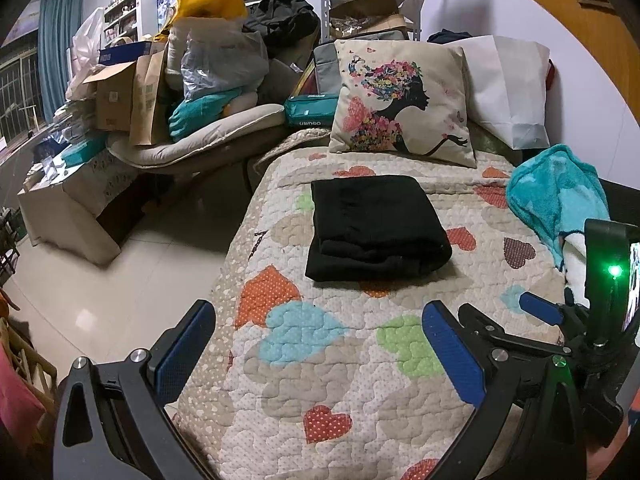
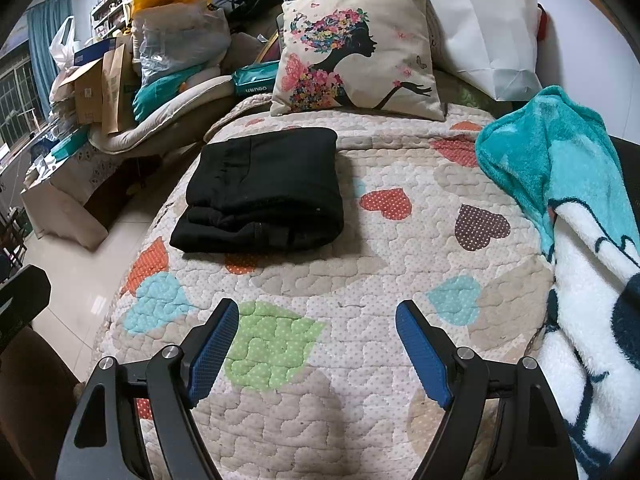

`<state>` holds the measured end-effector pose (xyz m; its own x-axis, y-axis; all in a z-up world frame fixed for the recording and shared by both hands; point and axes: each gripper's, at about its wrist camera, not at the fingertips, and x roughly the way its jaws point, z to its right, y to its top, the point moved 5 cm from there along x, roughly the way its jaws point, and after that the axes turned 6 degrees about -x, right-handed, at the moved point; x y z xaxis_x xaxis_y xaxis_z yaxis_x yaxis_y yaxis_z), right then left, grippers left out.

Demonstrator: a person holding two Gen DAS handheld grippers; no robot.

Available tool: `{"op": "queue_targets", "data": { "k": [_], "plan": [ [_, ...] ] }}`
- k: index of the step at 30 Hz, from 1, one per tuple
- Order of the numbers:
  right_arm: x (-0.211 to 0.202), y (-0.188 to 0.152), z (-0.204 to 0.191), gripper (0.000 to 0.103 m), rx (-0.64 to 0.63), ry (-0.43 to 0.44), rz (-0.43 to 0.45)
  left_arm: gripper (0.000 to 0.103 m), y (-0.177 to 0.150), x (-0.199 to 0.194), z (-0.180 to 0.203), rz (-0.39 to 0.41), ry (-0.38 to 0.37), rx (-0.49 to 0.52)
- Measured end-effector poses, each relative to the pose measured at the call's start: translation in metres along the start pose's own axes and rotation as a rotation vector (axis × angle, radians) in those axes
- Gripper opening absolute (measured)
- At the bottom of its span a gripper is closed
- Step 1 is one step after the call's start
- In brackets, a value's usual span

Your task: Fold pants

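Pants (image 1: 376, 228) lie folded; left claw (image 1: 320, 344) and right claw (image 2: 316, 344) gape wide, empty.

The pants (image 2: 264, 192) are matt black cloth, soft and slightly fuzzy, lying on a quilted cotton-like bedspread (image 2: 360, 280) with a stitched, puckered surface. The blanket (image 2: 560, 184) is fluffy fleece, while the gripper fingers (image 2: 214, 350) look like matt black plastic with blue ribbed pads, probably rubber. The floor (image 1: 132, 280) is glossy tile.

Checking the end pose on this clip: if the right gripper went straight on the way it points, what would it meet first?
Probably the heart-patterned quilt. The right gripper is open, empty and angled down at the bed, so it would likely land on bare quilt short of the folded black pants, which lie further on and left. Depth is uncertain.
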<state>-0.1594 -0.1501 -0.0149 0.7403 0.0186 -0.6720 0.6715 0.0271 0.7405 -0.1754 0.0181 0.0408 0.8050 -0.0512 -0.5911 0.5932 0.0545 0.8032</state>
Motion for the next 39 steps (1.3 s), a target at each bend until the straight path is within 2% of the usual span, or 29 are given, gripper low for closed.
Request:
{"op": "queue_targets", "data": {
  "k": [5,12,19,24,28,32,35,39],
  "plan": [
    [0.003,-0.002,0.0,0.086,0.002,0.0,-0.008,0.103,-0.002,0.007,-0.003,-0.027,-0.01,-0.008],
    [0.01,-0.005,-0.001,0.086,0.003,0.001,-0.029,0.103,-0.013,0.031,-0.012,-0.152,-0.059,-0.057],
    [0.014,-0.008,-0.002,0.086,0.004,0.001,-0.047,0.103,-0.016,0.054,-0.027,-0.231,-0.056,-0.127],
    [0.015,-0.003,0.005,0.086,0.035,0.015,-0.061,0.103,0.015,0.077,-0.025,-0.221,-0.062,-0.129],
    [0.017,0.009,0.018,0.087,0.069,-0.005,-0.053,0.103,0.039,0.106,-0.021,-0.228,-0.079,-0.141],
    [0.034,0.015,0.027,0.088,0.101,-0.008,-0.099,0.103,0.047,0.141,-0.021,-0.276,-0.158,-0.193],
    [0.052,0.017,0.028,0.088,0.105,0.006,-0.155,0.103,0.045,0.157,-0.03,-0.279,-0.131,-0.212],
    [0.071,0.04,0.028,0.088,0.089,0.011,-0.171,0.103,0.046,0.171,-0.044,-0.256,-0.073,-0.21]
  ]
}}
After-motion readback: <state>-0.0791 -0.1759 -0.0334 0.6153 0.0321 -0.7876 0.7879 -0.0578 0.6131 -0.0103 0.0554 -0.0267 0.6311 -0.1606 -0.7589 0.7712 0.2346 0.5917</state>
